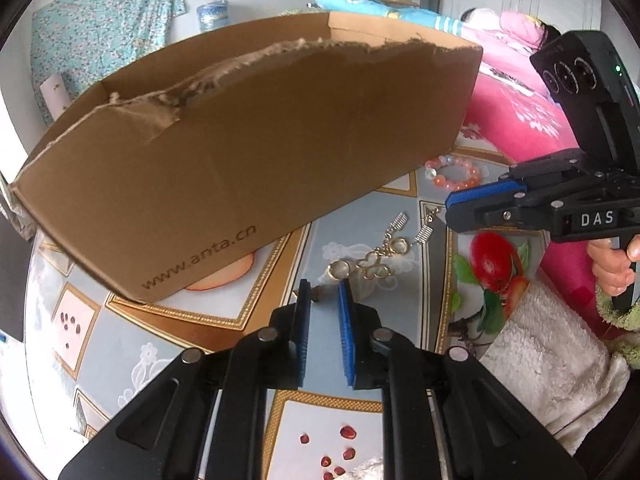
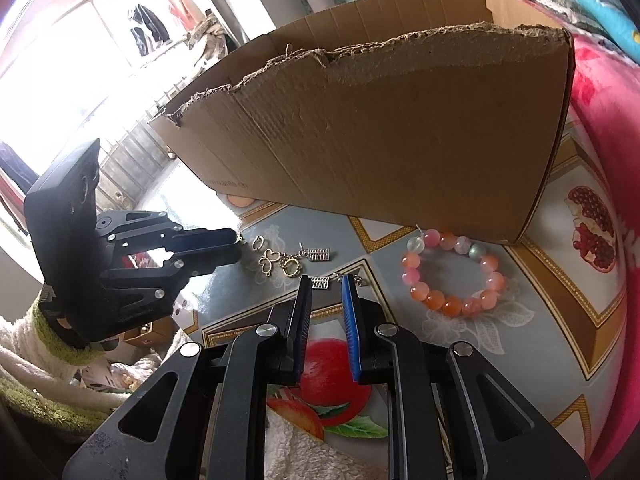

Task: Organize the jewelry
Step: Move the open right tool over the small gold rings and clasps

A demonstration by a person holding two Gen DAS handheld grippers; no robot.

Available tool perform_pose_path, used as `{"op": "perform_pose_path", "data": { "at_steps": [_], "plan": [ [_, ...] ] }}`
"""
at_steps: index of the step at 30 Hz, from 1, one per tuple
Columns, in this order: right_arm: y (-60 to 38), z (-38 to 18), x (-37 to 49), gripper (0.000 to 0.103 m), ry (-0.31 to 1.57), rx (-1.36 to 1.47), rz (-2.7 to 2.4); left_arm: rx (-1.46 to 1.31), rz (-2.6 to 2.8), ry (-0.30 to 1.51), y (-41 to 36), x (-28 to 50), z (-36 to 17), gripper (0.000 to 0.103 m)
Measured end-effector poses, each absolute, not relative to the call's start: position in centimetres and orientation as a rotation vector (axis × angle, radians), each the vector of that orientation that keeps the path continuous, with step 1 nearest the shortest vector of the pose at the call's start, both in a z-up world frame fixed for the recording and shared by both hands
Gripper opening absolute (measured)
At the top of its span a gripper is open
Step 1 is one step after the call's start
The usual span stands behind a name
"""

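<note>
A brown cardboard box [image 1: 240, 152] with a torn rim stands on the patterned table; it also shows in the right wrist view [image 2: 380, 132]. In front of it lie gold and silver dangling earrings [image 1: 376, 260] [image 2: 280, 260] and a pink-orange bead bracelet [image 1: 452, 174] [image 2: 456, 272]. My left gripper [image 1: 324, 292] is open, its tips just short of the earrings, holding nothing. My right gripper [image 2: 326, 284] is open, its tips at a small silver charm [image 2: 320, 282], left of the bracelet. Each gripper shows in the other's view: the right [image 1: 472, 200], the left [image 2: 236, 246].
The table has a glossy fruit-print cloth [image 1: 492, 264]. A pink floral blanket [image 1: 520, 112] lies to the right beyond the table. A white fleece sleeve [image 1: 552, 360] is at the near right edge. A floral cloth [image 1: 100, 28] hangs on the wall behind.
</note>
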State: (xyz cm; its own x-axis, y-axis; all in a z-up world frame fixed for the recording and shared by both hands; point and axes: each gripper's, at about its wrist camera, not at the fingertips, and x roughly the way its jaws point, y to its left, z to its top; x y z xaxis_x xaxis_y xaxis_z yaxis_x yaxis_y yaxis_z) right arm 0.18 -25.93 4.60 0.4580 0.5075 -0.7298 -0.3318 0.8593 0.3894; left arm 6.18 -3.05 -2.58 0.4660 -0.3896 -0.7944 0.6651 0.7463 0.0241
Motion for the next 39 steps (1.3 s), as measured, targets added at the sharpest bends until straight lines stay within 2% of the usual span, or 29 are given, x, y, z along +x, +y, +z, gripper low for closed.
{"op": "perform_pose_path", "data": {
  "at_steps": [6, 17, 18, 20, 39],
  "plan": [
    [-25.8, 4.6, 0.1, 0.017, 0.968, 0.194, 0.526, 0.378, -0.637, 0.838, -2.9, 6.0, -2.5, 0.018],
    [-25.8, 4.5, 0.3, 0.017, 0.969, 0.201, 0.526, 0.374, -0.667, 0.869, -2.5, 7.0, -3.0, 0.018],
    [-25.8, 4.5, 0.3, 0.017, 0.969, 0.201, 0.527, 0.377, -0.670, 0.868, -2.5, 7.0, -2.9, 0.017],
    [-25.9, 4.5, 0.3, 0.017, 0.969, 0.202, 0.528, 0.380, -0.679, 0.868, -2.7, 6.9, -2.9, 0.008],
    [-25.7, 4.9, 0.0, 0.017, 0.959, 0.155, 0.510, 0.287, -0.635, 0.844, -1.4, 6.4, -2.0, 0.008]
  ]
}}
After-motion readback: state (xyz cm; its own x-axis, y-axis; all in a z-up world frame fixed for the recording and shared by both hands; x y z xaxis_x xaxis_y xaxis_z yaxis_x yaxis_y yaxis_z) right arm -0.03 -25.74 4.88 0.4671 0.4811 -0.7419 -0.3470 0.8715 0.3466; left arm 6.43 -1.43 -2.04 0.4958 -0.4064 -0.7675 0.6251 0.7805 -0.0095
